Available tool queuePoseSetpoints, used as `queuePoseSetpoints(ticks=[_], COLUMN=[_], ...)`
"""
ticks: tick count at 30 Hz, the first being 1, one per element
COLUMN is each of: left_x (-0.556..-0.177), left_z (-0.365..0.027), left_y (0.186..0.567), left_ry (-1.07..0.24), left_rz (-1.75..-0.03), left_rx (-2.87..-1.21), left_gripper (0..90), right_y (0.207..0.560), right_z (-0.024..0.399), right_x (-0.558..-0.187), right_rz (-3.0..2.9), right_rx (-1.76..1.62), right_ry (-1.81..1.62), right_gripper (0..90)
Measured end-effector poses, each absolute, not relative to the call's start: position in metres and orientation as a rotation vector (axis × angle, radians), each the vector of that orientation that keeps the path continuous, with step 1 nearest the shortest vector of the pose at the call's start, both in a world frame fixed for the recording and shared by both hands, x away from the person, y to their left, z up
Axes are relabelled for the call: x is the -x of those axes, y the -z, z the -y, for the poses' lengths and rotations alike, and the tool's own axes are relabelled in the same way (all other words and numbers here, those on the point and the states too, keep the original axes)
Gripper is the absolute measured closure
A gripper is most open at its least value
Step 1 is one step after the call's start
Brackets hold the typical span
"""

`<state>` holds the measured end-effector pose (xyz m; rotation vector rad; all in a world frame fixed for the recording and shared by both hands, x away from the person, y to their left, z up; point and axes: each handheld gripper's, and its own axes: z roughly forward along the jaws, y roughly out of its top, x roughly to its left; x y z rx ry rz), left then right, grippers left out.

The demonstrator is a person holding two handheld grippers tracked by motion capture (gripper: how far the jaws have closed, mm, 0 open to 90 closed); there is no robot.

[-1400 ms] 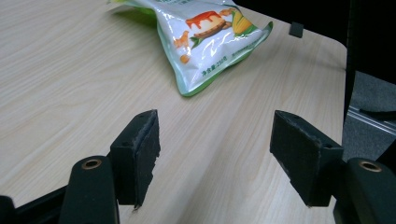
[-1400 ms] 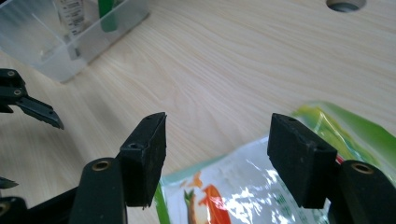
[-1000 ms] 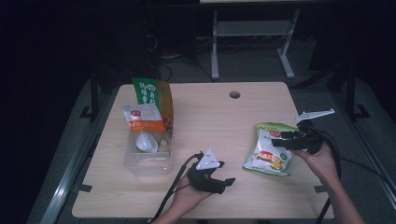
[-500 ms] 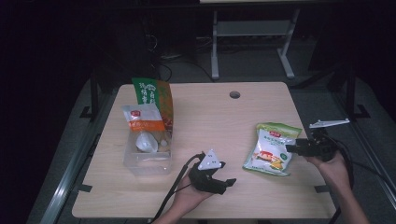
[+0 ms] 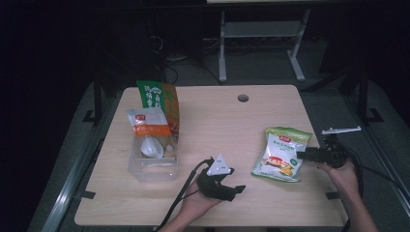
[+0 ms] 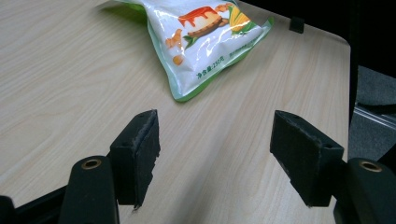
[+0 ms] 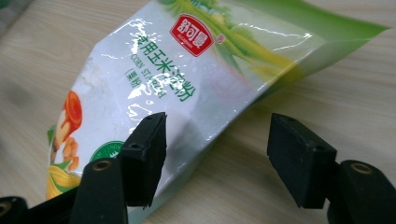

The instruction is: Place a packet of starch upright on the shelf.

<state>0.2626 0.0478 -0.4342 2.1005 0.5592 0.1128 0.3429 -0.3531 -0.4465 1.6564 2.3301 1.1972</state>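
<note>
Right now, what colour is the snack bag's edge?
Green, around a mostly white bag; the right gripper view shows it best.

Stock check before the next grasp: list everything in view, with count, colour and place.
corn starch bag: 1, white and green, table's right side, flat, at the right gripper's jaws
clear bin: 1, transparent, table's left side
green-orange packet: 1, upright at the bin's far end
white-orange packet: 1, leaning in the bin
white object: 1, inside the bin, unclear what
table: 1, light wood, hole near far edge
left gripper: 1, black, near edge, jaws open
right gripper: 1, black, jaws open beside the bag, just been closing
</note>
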Motion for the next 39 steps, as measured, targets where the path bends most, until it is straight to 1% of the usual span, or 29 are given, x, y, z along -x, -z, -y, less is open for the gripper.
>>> queuePoseSetpoints(ticks=[1, 2, 3, 4, 5, 6, 7, 8, 9, 10, 14, 17, 20, 22, 23, 24, 25, 28, 33, 39], left_x=[-0.263, -0.263, -0.263, -0.263, -0.263, -0.263, -0.263, -0.264, -0.264, -0.265, -0.267, -0.267, -0.268, -0.269, -0.269, -0.269, -0.270, -0.271, -0.275, -0.278], left_z=[-0.048, -0.048, -0.049, -0.049, -0.050, -0.050, -0.050, -0.051, -0.051, -0.052, -0.055, -0.056, -0.055, -0.055, -0.054, -0.054, -0.054, -0.055, -0.054, -0.050], left_y=[0.435, 0.435, 0.435, 0.435, 0.435, 0.435, 0.435, 0.435, 0.435, 0.436, 0.436, 0.437, 0.437, 0.438, 0.438, 0.438, 0.439, 0.439, 0.442, 0.445], left_ry=[-0.111, -0.111, -0.110, -0.110, -0.108, -0.108, -0.110, -0.108, -0.108, -0.112, -0.113, -0.117, -0.111, -0.097, -0.093, -0.093, -0.088, -0.089, -0.063, -0.034], left_rz=[-0.559, -0.559, -0.564, -0.564, -0.569, -0.569, -0.566, -0.573, -0.575, -0.574, -0.591, -0.594, -0.599, -0.603, -0.604, -0.604, -0.607, -0.610, -0.631, -0.645], left_rx=[-2.102, -2.102, -2.100, -2.100, -2.095, -2.095, -2.100, -2.094, -2.096, -2.096, -2.098, -2.103, -2.095, -2.090, -2.088, -2.088, -2.087, -2.087, -2.074, -2.075], left_gripper=[32.4, 32.4, 32.4, 32.4, 32.5, 32.5, 32.4, 32.4, 32.4, 32.4, 32.3, 32.3, 32.4, 32.3, 32.3, 32.4, 32.4, 32.4, 32.4, 31.9], right_y=[0.448, 0.448, 0.449, 0.449, 0.451, 0.451, 0.451, 0.451, 0.451, 0.451, 0.449, 0.452, 0.452, 0.451, 0.449, 0.449, 0.445, 0.443, 0.439, 0.432], right_z=[0.353, 0.353, 0.352, 0.352, 0.351, 0.351, 0.349, 0.349, 0.348, 0.347, 0.342, 0.340, 0.337, 0.332, 0.327, 0.327, 0.319, 0.310, 0.292, 0.286], right_x=[-0.344, -0.344, -0.346, -0.346, -0.347, -0.347, -0.347, -0.347, -0.345, -0.345, -0.343, -0.343, -0.343, -0.342, -0.342, -0.342, -0.340, -0.339, -0.331, -0.324], right_rz=[-2.333, -2.333, -2.332, -2.332, -2.335, -2.335, -2.351, -2.351, -2.366, -2.377, -2.401, -2.459, -2.463, -2.485, -2.506, -2.506, -2.533, -2.548, -2.567, -2.526], right_rx=[-1.668, -1.668, -1.672, -1.672, -1.674, -1.674, -1.672, -1.672, -1.661, -1.640, -1.607, -1.616, -1.616, -1.590, -1.561, -1.561, -1.507, -1.464, -1.376, -1.331], right_ry=[-1.231, -1.231, -1.273, -1.273, -1.309, -1.309, -1.352, -1.352, -1.361, -1.360, -1.334, -1.381, -1.389, -1.377, -1.348, -1.348, -1.312, -1.287, -1.336, -1.411], right_gripper=[43.4, 43.4, 50.7, 50.7, 56.7, 56.7, 67.8, 67.8, 76.2, 79.5, 80.4, 74.9, 75.5, 79.5, 83.1, 83.1, 86.8, 88.1, 88.8, 89.0])
